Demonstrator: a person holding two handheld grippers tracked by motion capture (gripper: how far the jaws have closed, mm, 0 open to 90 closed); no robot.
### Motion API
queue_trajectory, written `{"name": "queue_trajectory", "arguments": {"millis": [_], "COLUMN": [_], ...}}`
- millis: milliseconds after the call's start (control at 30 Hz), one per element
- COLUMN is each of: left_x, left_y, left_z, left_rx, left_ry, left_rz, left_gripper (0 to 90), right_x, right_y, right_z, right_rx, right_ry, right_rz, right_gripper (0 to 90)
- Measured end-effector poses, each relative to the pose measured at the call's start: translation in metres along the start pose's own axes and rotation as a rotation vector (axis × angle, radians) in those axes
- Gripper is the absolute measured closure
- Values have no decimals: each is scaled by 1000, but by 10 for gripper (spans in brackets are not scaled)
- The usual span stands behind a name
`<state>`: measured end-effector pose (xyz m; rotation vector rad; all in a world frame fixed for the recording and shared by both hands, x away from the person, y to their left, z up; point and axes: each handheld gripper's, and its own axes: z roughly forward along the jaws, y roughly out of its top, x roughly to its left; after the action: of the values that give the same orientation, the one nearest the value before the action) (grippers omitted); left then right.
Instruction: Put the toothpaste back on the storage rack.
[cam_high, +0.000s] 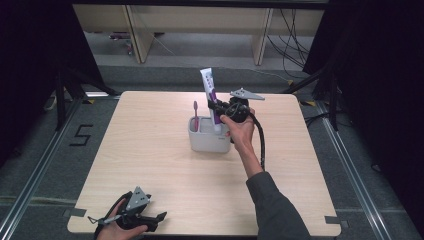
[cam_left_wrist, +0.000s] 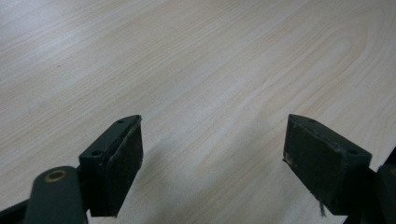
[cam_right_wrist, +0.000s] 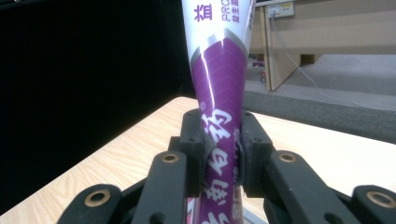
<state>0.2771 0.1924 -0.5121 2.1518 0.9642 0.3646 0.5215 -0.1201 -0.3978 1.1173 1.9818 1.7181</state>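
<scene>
Toothpaste tube (cam_right_wrist: 219, 93) clamped upright in right tongs (cam_right_wrist: 220, 140), left tongs (cam_left_wrist: 212, 154) spread over bare table (cam_left_wrist: 210, 56)

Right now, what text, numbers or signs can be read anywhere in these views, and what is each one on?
"5": black figure marked on the grey floor left of the table.
"益" and "PRO...": purple print on the white upper part of the toothpaste tube; cut off at the picture's edge.
"药" among large white Chinese characters on the tube's purple part, partly hidden between the pads of the right gripper; the rest not fully readable.
Holder and toothbrush: no readable text.
</scene>
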Motion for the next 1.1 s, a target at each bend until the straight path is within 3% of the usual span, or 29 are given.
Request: {"name": "queue_trajectory", "arguments": {"millis": [133,600,733,767,1100], "left_x": [1,-1,0,0,0], "left_y": [0,-1,0,0,0], "left_z": [-1,0,-1,0,-1], "left_rx": [11,8,23,19,20], "left_ry": [8,-4,-8,-8,-8], "left_rz": [12,5,29,23,25], "left_gripper": [193,193,193,193,193], "right_x": [0,-2,-4,-6,-7], "right_y": [-2,-15,-17,-18,-24], "right_z": [3,9,8,9,10], "right_rx": [7,15,31,29,48], "right_ry": [-11,-20,-23,-24,-28], "right_rz": [-10,26,34,6,15], "right_gripper": [755,753,752,752,752]}}
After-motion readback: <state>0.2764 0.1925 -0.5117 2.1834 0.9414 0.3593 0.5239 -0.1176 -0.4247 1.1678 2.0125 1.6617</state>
